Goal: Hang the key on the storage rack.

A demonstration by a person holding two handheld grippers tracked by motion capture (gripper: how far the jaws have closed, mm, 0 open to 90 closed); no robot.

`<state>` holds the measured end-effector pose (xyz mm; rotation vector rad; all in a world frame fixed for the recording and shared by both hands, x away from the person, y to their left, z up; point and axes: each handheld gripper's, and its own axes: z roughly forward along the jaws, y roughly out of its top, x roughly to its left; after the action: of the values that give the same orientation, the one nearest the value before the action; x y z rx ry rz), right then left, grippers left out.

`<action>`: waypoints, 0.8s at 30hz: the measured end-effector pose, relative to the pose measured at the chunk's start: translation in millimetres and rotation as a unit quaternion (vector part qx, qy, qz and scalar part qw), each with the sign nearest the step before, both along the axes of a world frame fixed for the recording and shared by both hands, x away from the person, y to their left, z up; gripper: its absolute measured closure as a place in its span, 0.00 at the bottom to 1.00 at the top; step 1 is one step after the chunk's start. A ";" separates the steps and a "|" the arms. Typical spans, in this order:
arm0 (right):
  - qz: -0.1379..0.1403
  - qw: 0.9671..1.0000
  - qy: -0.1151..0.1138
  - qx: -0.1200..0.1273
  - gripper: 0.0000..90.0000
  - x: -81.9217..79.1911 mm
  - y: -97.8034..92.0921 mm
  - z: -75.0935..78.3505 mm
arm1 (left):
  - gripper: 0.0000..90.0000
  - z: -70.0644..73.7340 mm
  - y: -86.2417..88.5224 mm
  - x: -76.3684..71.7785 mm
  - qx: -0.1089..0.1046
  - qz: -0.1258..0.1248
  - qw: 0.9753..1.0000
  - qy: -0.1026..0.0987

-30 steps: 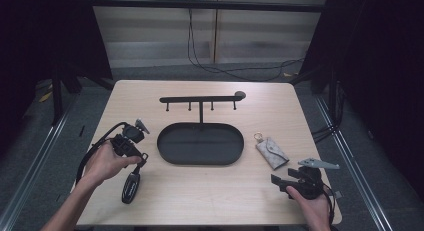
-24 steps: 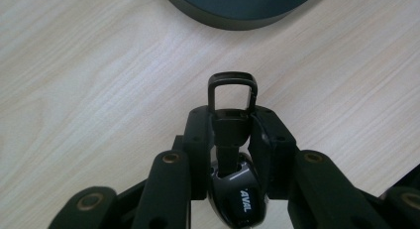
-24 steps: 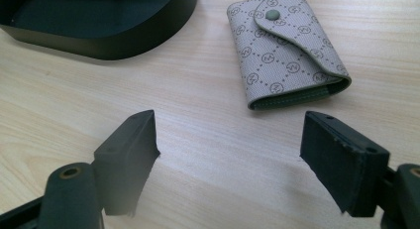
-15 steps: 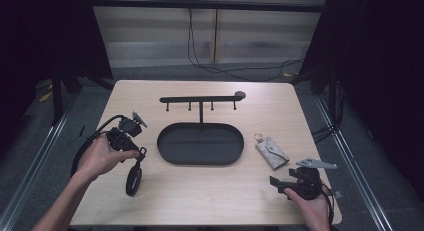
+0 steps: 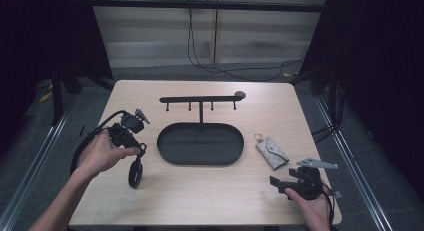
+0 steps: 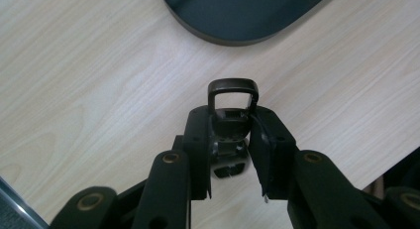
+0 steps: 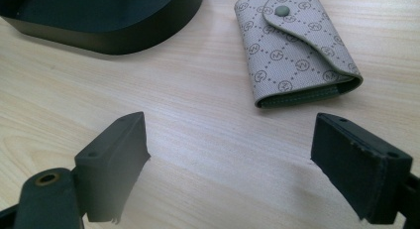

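Observation:
My left gripper (image 5: pixel 138 152) (image 6: pixel 230 135) is at the table's left, shut on a black key fob (image 5: pixel 135 173). The fob's rectangular loop (image 6: pixel 233 82) sticks out past the jaws. The rest of the fob hangs toward the wooden tabletop; I cannot tell whether it touches. A black oval tray (image 5: pixel 200 160) (image 6: pixel 237 35) lies just to the right, with a rack of hooks (image 5: pixel 201 99) behind it. My right gripper (image 5: pixel 285 180) (image 7: pixel 230 159) stands open at the front right, with nothing between its jaws. Just ahead of it lies a beige patterned key pouch (image 5: pixel 272 152) (image 7: pixel 297 45), closed with a snap.
The tray's wall (image 7: pixel 114 38) is to the left of the pouch. Bare wood lies between the tray and the table's front edge (image 5: pixel 200 222). Cables trail from both grippers, and dark floor surrounds the table.
My left gripper has moved a little away from the person with the fob in it. The right gripper has stayed almost where it was, still open.

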<state>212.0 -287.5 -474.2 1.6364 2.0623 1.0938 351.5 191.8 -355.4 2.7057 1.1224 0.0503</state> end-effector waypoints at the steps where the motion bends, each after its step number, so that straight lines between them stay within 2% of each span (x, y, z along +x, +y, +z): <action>1: 0.000 1.000 -0.001 0.000 0.16 -0.1 0.0 0.1 | 0.79 3.1 0.1 0.6 -0.003 -0.002 1.000 0.000; 3: 0.000 1.000 -0.001 0.000 0.16 -0.2 -0.2 0.1 | 0.78 8.5 -0.9 1.0 -0.008 -0.012 1.000 -0.002; 5: -0.001 1.000 0.000 -0.001 0.16 -0.1 -0.2 0.0 | 0.78 13.1 -2.7 1.5 0.000 -0.019 1.000 0.001; 9: 0.001 1.000 0.003 0.001 0.16 0.7 -0.6 -0.4 | 0.79 18.9 -3.9 2.4 -0.001 -0.023 1.000 0.000; 12: -0.002 1.000 0.002 0.002 0.16 0.3 -1.1 -0.2 | 0.79 25.7 -3.8 3.8 -0.013 -0.015 1.000 -0.004; 18: -0.002 1.000 0.003 0.001 0.16 0.3 -0.8 -0.2 | 0.79 31.4 -4.4 6.9 -0.014 -0.005 1.000 -0.002; 19: -0.002 1.000 0.003 0.002 0.16 0.4 -1.0 -0.3 | 0.79 33.2 -4.9 8.4 -0.012 -0.002 1.000 -0.008; 24: 0.000 1.000 0.004 0.003 0.17 0.3 -0.9 -0.3 | 0.79 39.1 -6.5 12.0 -0.020 0.002 1.000 -0.009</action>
<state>212.3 -288.4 -474.5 1.6463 2.0672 1.0948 363.5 185.3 -316.3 2.6637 1.1114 0.0526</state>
